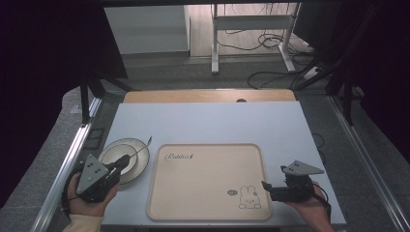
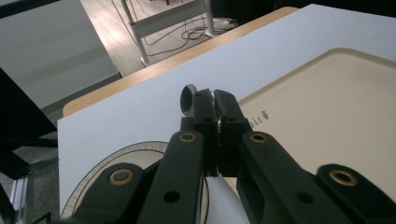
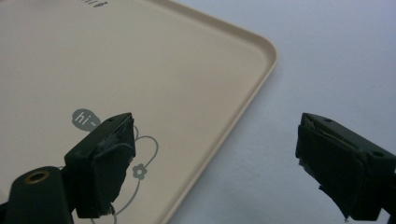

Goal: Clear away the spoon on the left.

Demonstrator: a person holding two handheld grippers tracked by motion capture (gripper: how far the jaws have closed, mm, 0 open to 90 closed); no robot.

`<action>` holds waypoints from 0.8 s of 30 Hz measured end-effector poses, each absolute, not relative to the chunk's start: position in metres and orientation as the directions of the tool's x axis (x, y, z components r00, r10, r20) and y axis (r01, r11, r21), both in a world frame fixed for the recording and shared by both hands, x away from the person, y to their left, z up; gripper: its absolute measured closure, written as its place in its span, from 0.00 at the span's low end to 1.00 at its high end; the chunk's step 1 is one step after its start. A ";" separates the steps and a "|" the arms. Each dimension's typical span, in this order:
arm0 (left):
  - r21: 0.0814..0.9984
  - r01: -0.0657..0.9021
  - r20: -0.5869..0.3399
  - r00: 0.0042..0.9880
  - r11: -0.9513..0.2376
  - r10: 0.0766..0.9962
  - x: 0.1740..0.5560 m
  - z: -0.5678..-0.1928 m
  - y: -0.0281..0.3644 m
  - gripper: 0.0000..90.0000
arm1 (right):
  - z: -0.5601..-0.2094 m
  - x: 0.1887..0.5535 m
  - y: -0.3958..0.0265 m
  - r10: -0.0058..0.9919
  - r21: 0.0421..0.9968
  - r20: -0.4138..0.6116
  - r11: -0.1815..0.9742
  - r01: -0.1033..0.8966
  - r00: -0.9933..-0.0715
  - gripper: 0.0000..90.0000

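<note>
A round pale plate [image 1: 141, 163] with a dark rim line lies at the table's left, its rim [image 2: 93, 173] showing under my left gripper. My left gripper [image 1: 124, 160] reaches over the plate with its jaws pressed together [image 2: 215, 99] on a thin metal utensil [image 1: 143, 145], whose rounded end [image 2: 188, 97] sticks out past the tips. A beige tray [image 1: 208, 179] with a rabbit print lies in the middle. My right gripper [image 1: 265, 185] hangs open over the tray's near right corner [image 3: 163, 70], with nothing between its fingers [image 3: 215, 140].
The tray sits on a light blue-grey mat [image 1: 208, 121] over a wooden tabletop [image 1: 208, 95]. Bare mat lies beyond and to the right of the tray [image 3: 327, 56]. Metal rails [image 1: 72, 159] run along both table sides. A desk frame and cables [image 1: 261, 38] stand on the floor behind.
</note>
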State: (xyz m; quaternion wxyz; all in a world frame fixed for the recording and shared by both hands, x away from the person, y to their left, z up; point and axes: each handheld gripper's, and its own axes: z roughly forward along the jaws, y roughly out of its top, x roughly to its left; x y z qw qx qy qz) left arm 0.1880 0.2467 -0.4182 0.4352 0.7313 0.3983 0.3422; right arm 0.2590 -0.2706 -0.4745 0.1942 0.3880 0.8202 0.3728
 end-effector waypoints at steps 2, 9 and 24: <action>0.909 0.283 0.155 0.452 -0.306 0.878 0.189 -0.418 0.245 1.00 | -0.475 0.259 -0.271 0.781 0.762 -0.030 0.422 0.492 -0.623 0.14; 0.906 0.277 0.162 0.471 -0.320 0.867 0.194 -0.417 0.237 1.00 | -0.475 0.259 -0.271 0.781 0.761 -0.031 0.423 0.492 -0.623 0.14; 0.884 0.270 0.190 0.536 -0.381 0.823 0.208 -0.421 0.210 1.00 | -0.475 0.259 -0.270 0.782 0.759 -0.033 0.424 0.493 -0.622 0.14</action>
